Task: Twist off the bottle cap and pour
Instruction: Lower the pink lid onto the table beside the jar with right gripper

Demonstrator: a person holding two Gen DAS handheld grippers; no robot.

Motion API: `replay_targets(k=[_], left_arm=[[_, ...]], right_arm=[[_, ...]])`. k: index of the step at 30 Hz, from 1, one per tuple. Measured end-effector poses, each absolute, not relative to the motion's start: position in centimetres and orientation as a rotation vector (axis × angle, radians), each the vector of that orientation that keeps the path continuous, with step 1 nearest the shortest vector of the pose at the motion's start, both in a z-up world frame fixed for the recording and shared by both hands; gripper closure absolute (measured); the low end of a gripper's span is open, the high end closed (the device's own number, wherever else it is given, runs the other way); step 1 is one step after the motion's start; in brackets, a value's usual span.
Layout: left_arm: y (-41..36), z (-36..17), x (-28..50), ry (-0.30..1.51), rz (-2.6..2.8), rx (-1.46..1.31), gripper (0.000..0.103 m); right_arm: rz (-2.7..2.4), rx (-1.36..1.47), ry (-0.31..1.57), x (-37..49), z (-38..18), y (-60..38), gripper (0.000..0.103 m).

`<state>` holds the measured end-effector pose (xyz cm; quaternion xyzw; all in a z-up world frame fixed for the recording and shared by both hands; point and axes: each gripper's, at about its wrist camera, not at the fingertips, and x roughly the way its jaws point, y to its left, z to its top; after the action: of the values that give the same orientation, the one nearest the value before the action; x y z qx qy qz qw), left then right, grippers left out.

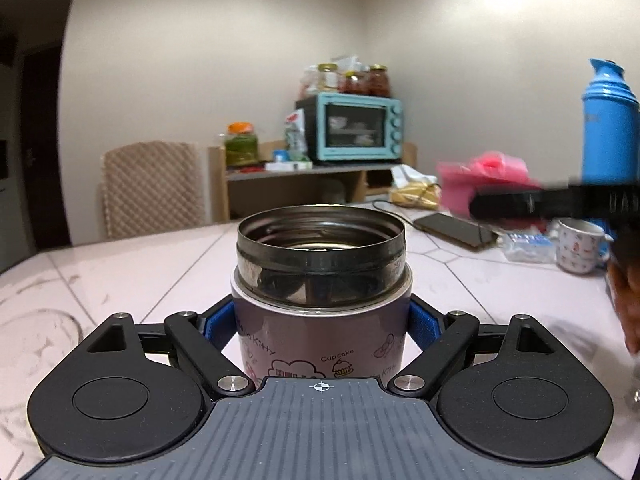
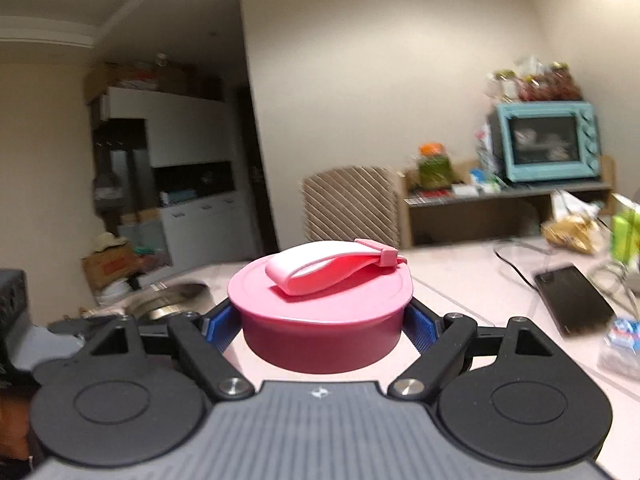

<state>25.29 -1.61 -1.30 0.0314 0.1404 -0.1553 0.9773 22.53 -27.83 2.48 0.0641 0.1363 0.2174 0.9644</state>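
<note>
jar between left tongs

Warm, dim indoor light fills both views, brightest as a soft patch on the wall at upper right in the left wrist view. The steel jar rim is sharp there with mild glare, while the pink bag smears with motion blur. The right wrist view is blurred throughout, the toaster oven soft. Fisheye bending curves walls; corners vignette black.
</note>
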Motion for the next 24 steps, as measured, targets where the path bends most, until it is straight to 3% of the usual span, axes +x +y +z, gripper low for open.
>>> replay_targets(k=[24], left_arm=[[-3.9,-1.0,24.1,0.284,-0.199,0.042,0.013]], right_arm=[[0.316,0.005,0.455,23.2,-0.9,-25.1,0.018]])
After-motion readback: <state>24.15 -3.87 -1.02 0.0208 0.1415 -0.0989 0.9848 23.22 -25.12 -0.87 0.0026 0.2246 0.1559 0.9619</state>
